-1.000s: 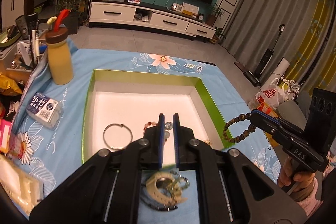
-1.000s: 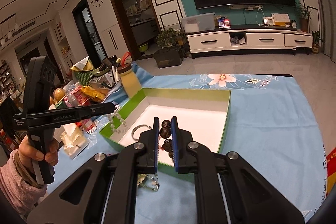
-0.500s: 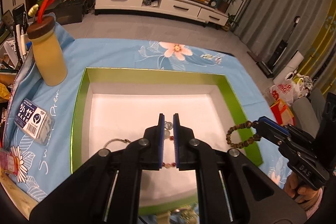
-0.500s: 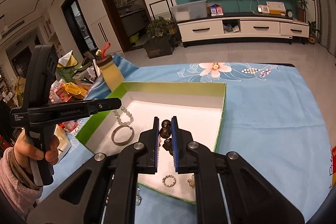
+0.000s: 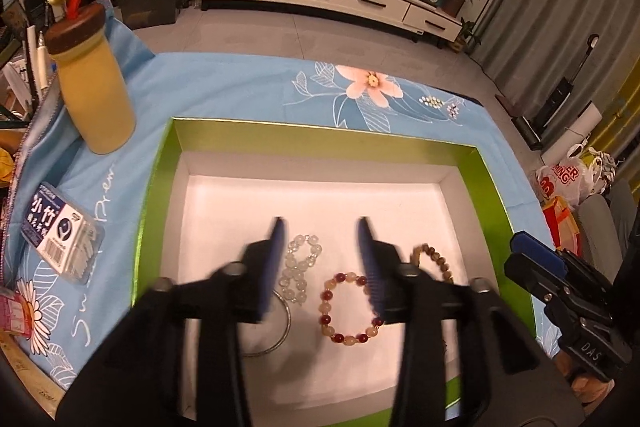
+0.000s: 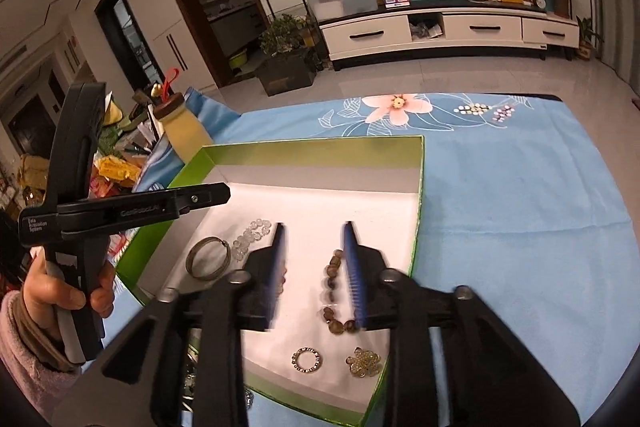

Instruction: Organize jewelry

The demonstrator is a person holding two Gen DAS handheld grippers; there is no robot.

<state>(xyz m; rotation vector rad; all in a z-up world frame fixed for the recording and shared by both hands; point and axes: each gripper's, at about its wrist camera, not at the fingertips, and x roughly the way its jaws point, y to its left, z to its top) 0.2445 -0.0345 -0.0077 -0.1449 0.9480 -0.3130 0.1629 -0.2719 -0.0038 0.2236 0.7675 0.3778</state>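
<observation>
Both my jaws stand spread and hold nothing. Under the left gripper (image 5: 322, 259), the white bead bracelet (image 5: 299, 269) lies between the jaws, close to the left one, and the red-and-cream bead bracelet (image 5: 350, 308) lies just inside the right one. Under the right gripper (image 6: 314, 267), the brown bead bracelet (image 6: 334, 293) rests against the right jaw's inner side.

I judge these strands light, limp and prone to roll; I would pinch across one bead run, not the loop's hollow. The metal bangle (image 6: 209, 257), left of and outside the right gripper's jaws, looks stiff and slippery; I'd take its rim.

In the green box (image 6: 420, 163) I count three bead bracelets, one bangle, one small ring (image 6: 306, 359) and one gold cluster charm (image 6: 363, 361), both near the jaw bases. More tangled pieces lie outside the box's near edge; I cannot count them.
</observation>
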